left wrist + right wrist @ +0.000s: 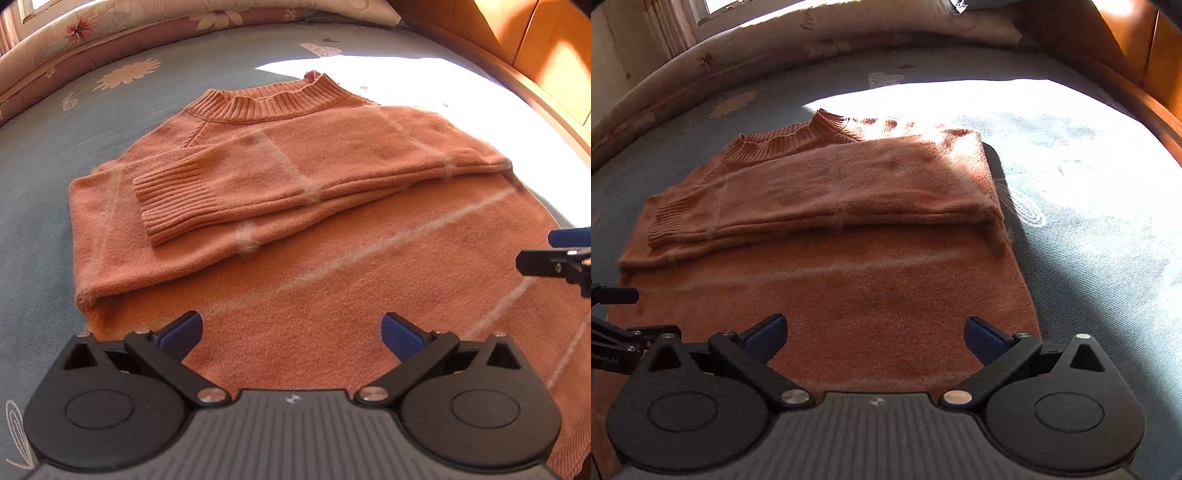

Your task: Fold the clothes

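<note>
The orange sweater [332, 258] lay flat on the blue bedsheet [44, 155], sleeves folded across. Left gripper [291, 330] and right gripper [875, 332] hovered above its hem, both spread wide, empty.

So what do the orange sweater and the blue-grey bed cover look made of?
The orange sweater with pale grid lines looks like soft knitted yarn, perhaps wool or acrylic: ribbed collar and cuff, fuzzy halo along the stripes. The blue-grey flowered bed cover looks like matte woven cotton-type fabric with printed flowers; fibre uncertain.
</note>
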